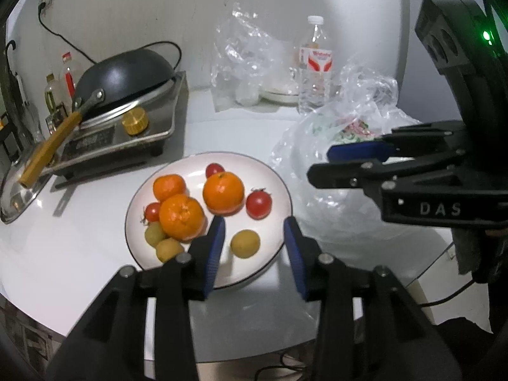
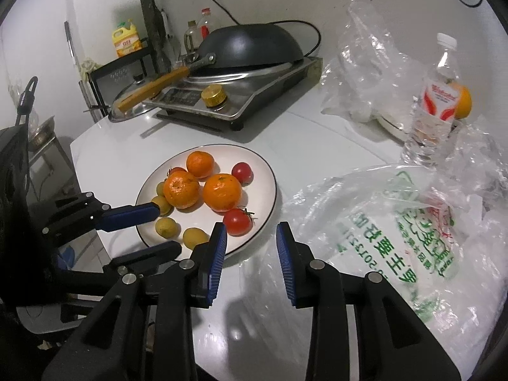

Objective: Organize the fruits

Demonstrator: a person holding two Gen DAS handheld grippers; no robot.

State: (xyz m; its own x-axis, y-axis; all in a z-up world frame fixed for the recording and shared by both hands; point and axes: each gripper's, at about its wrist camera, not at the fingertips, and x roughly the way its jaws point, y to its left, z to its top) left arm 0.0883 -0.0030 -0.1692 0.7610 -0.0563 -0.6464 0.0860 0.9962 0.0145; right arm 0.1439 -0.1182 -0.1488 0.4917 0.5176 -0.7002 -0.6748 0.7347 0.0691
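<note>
On the plate (image 1: pixel 279 190): oranges (image 1: pixel 223 193), tomatoes (image 1: pixel 258 203) piled, unsorted
Left gripper (image 1: pixel 254 235): spread, empty
Right gripper (image 2: pixel 250 241): spread, empty
Left: sorting

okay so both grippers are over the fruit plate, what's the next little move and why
Probably ease the left gripper down around the lone yellow-green fruit on the plate. Its jaws stand open with that fruit between them, apart from the other fruits.

plate (image 1: pixel 279 190): glazed ceramic, glossy, dark-rimmed | oranges (image 1: pixel 223 193): dimpled, matt peel | tomatoes (image 1: pixel 258 203): smooth, shiny skin | plastic bag (image 2: pixel 397 231): thin crinkled film, printed | wok (image 2: pixel 250 46): matt dark metal, wooden handle | stove (image 2: pixel 254 98): brushed steel | gripper pads (image 1: pixel 216 247): ribbed blue rubber is seen
</note>
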